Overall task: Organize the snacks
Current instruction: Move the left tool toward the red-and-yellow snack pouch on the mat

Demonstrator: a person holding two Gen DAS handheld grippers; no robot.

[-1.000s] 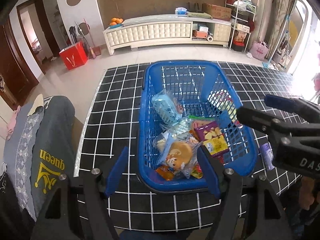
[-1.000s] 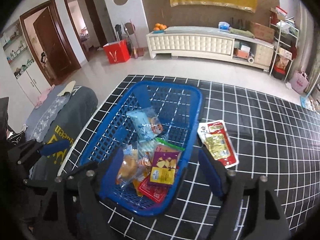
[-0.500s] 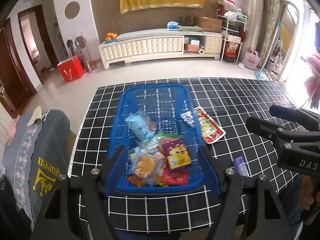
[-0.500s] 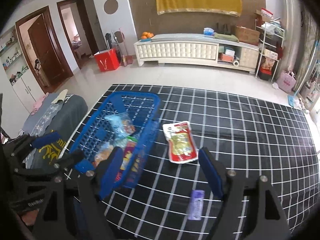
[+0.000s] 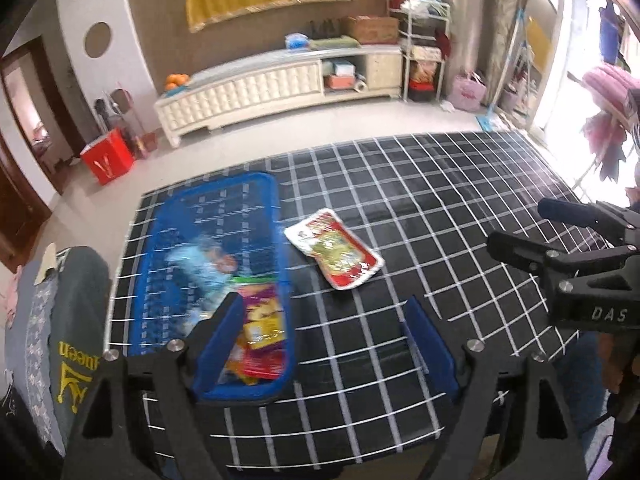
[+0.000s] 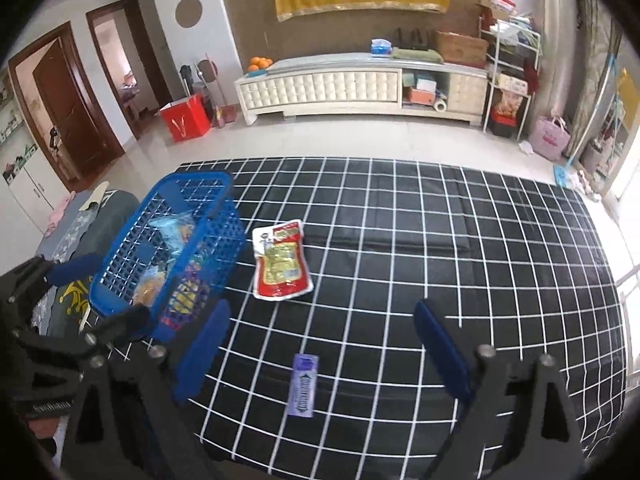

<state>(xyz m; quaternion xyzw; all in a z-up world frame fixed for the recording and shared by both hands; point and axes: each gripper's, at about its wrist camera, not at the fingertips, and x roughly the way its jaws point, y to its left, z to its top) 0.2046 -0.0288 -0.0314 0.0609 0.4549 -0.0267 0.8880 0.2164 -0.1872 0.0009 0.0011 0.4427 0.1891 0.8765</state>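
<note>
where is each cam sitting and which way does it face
Left wrist: on the left tool, looking forward over the blue basket; its own open fingers show, with the right tool at right.
Right wrist: on the right tool, facing the purple packet; the left tool shows at left.
Both share the basket and red pouch.

Basket [image 5: 276, 216] contents motion-blurred
</note>
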